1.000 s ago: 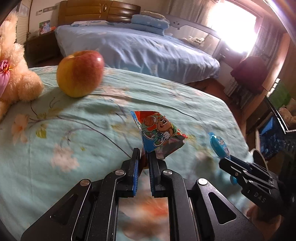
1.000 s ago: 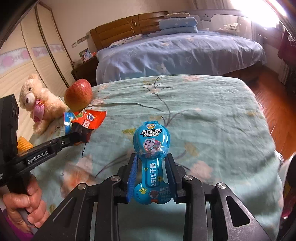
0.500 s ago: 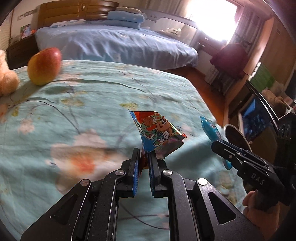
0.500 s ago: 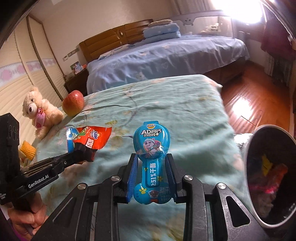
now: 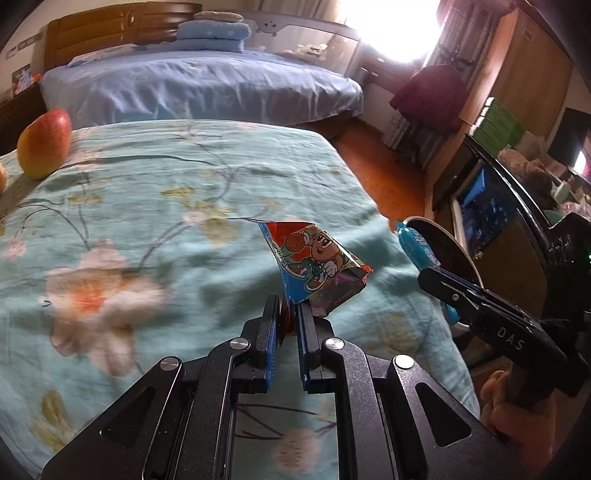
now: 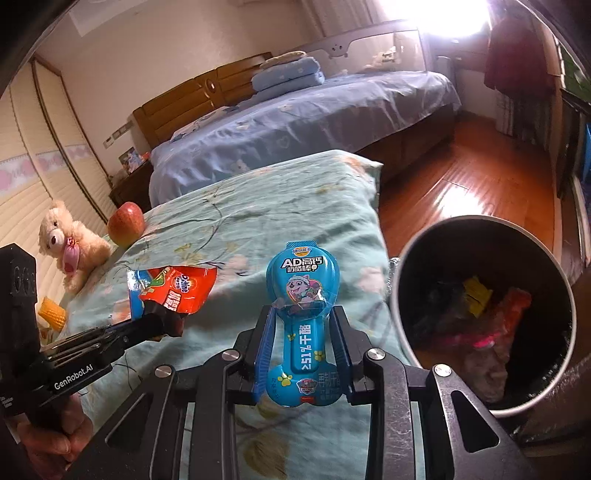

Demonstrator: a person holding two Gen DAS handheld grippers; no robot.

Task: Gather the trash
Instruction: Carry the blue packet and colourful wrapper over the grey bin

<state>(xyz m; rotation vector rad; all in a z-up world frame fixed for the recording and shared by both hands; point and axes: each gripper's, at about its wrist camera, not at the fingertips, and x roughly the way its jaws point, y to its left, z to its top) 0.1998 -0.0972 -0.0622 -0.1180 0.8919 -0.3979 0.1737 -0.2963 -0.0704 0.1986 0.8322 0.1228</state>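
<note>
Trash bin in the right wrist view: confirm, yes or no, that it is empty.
No. The trash bin already holds crumpled wrappers, with yellow, orange and pink pieces visible inside it.

Strong daylight pours in from the window [image 5: 391, 29] at the far end of the room, so bright it turns pure white and hides what is around it. The shiny wood floor [image 6: 469, 184] glows where the light hits. The flowered bedspread [image 5: 110, 295] looks smeared and blurry up close. Straight lines bend near the edges, and the corners go black.
</note>
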